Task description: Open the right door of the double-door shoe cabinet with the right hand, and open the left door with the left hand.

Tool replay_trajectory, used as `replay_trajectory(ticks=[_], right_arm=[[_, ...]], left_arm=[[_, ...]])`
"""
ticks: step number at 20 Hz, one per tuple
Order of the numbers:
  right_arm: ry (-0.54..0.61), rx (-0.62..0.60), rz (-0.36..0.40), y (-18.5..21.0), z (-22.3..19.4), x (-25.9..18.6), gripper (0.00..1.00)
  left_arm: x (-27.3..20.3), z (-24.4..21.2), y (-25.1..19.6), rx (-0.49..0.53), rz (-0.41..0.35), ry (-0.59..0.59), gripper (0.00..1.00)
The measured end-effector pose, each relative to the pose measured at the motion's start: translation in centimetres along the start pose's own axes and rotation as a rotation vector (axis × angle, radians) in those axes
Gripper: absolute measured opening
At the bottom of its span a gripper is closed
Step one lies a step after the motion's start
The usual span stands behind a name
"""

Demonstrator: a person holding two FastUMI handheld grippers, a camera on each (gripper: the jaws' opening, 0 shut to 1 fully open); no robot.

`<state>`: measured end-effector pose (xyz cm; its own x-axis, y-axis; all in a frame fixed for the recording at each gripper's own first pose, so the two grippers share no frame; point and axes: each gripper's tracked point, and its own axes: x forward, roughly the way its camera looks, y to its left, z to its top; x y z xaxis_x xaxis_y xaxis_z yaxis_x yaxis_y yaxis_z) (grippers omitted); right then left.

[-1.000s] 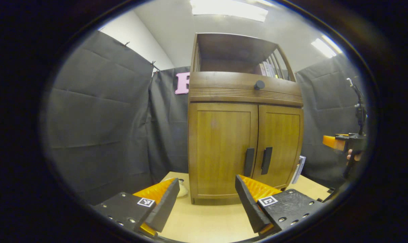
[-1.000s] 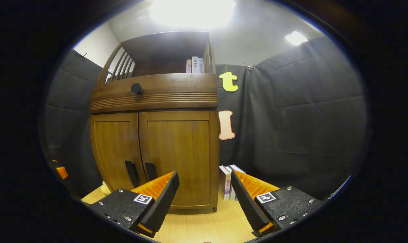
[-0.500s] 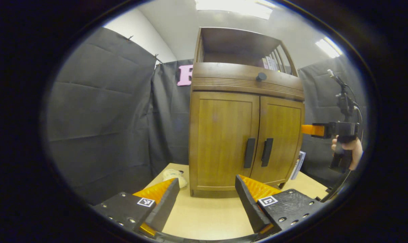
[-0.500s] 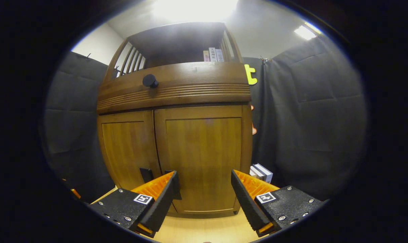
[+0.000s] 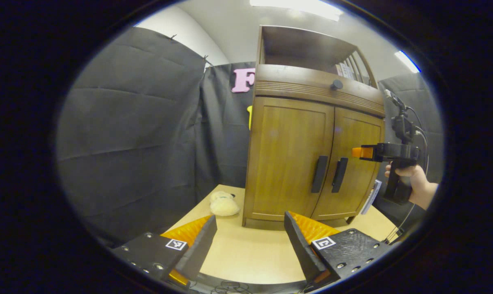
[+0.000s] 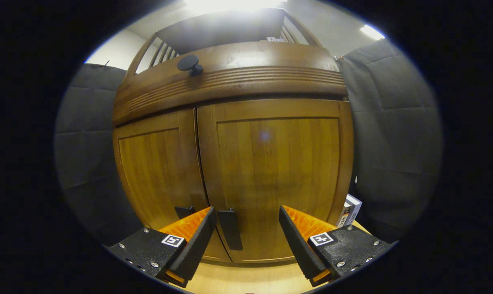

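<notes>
The wooden shoe cabinet (image 5: pixel 312 151) stands on a light table with both doors closed. In the left gripper view its left door (image 5: pixel 289 155) and right door (image 5: pixel 358 163) each carry a dark vertical handle near the middle seam. My left gripper (image 5: pixel 248 241) is open and well back from the cabinet, over the table. In the right gripper view, my right gripper (image 6: pixel 246 237) is open close in front of the right door (image 6: pixel 275 171). The right handle (image 6: pixel 231 228) shows just inside its left finger. The left handle (image 6: pixel 184 211) is partly hidden behind that finger.
A hand (image 5: pixel 414 183) holds the right gripper (image 5: pixel 357 152) at handle height before the right door. A pale plush toy (image 5: pixel 224 204) lies on the table (image 5: pixel 250 253) left of the cabinet. Books (image 6: pixel 350 208) stand to the cabinet's right. A round knob (image 6: pixel 189 63) sits on the upper drawer.
The right gripper has moved in close to the right door, and the door handle now shows between its fingers. The left gripper has drifted left, so the cabinet sits farther right in its view.
</notes>
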<state>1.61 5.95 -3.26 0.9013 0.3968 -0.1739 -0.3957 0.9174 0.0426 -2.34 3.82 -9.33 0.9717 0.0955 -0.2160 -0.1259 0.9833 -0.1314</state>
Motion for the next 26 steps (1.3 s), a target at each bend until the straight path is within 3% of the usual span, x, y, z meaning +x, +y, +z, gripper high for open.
replay_trajectory(ticks=[1, 4, 12, 16, 19, 20, 21, 26], right_arm=[[0.011, 0.001, 0.005, 0.0, -0.3, 0.2, 0.96], [0.050, -0.014, 0.005, 0.2, -0.7, 0.4, 0.94], [0.097, -0.057, 0.035, 0.8, -0.7, 0.7, 0.94], [0.112, -0.032, 0.107, 2.8, -0.6, 0.7, 0.72], [0.118, -0.031, 0.070, 2.4, -1.0, 1.6, 0.37], [0.123, -0.029, 0.071, 2.2, -1.1, 1.7, 0.36], [0.128, -0.028, 0.073, 2.2, -1.1, 1.7, 0.34], [0.140, -0.048, 0.077, 2.3, -1.2, 0.8, 0.29]], left_arm=[[-0.1, -0.1, 0.4, -0.001, 0.014, 0.005, 0.89], [-0.4, -0.4, 1.2, 0.000, 0.056, 0.015, 1.00], [-0.6, -0.9, 1.8, -0.019, 0.124, 0.044, 1.00], [-0.6, -0.6, 1.6, -0.032, 0.123, 0.034, 1.00], [-0.5, -0.3, 1.5, -0.031, 0.106, 0.014, 1.00], [-0.5, -0.1, 1.7, -0.021, 0.103, 0.005, 0.95], [-0.4, 0.0, 1.8, -0.012, 0.099, -0.003, 1.00], [-0.7, 0.3, 1.4, -0.017, 0.053, -0.009, 1.00]])
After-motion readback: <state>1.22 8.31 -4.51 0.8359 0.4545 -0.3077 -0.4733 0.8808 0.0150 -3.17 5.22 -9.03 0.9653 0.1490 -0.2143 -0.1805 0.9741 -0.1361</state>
